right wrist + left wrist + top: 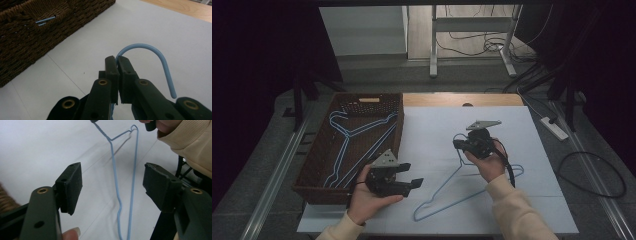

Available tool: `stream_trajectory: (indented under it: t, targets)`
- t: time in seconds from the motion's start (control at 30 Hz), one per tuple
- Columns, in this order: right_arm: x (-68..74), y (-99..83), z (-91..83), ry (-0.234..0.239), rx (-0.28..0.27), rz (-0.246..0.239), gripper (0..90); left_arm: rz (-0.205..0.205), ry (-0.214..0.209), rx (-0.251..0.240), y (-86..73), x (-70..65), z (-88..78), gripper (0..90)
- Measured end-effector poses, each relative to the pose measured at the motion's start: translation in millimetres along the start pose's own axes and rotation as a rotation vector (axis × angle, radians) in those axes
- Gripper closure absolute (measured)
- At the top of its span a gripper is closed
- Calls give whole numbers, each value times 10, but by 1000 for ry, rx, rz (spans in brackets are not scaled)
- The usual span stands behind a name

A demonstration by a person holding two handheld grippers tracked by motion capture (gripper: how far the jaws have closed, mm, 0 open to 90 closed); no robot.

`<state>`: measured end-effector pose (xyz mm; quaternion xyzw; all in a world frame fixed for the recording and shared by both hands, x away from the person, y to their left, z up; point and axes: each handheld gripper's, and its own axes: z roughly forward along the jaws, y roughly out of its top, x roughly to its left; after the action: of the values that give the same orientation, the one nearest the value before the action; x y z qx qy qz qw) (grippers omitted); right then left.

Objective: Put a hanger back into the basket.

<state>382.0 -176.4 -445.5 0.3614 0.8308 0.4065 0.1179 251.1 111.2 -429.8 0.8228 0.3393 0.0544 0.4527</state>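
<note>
Right claw (pixel 460 144) clamped on blue hanger (pixel 462 187) at hook base; hanger slants toward near bench (pixel 432 135) edge. Left claw (pixel 413 176) wide, empty, nearer lower bar; basket (pixel 319 165) left.

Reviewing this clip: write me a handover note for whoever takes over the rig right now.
Right tongs: shut on the light-blue wire hanger, pinching its neck just below the hook.
Left tongs: open, empty, aimed at the hanger's two long wires.
Things: the hanger lies mostly on the white table sheet, hook end raised in the right tongs. The brown woven basket stands at the left, with blue hangers of the same kind already inside.
Done: those hangers stowed; this one gripped.
Left: probably move this hanger into the basket.
</note>
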Motion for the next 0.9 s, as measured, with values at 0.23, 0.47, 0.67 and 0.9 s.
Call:
stream_trajectory:
  t: [0.23, 0.47, 0.67, 0.9]
  targets:
    - [16, -13, -16, 1, -7, -3, 879, 17, -29, 45, 60, -105, 244, 324]
    - [32, -19, -33, 3, -16, -7, 879, 25, -50, 96, 94, -180, 520, 326]
    - [60, -18, -38, 6, -20, -10, 879, 22, -40, 159, 140, -186, 908, 330]
    - [76, -21, -67, 5, -28, -17, 879, 10, -3, 231, 117, -103, 1226, 343]
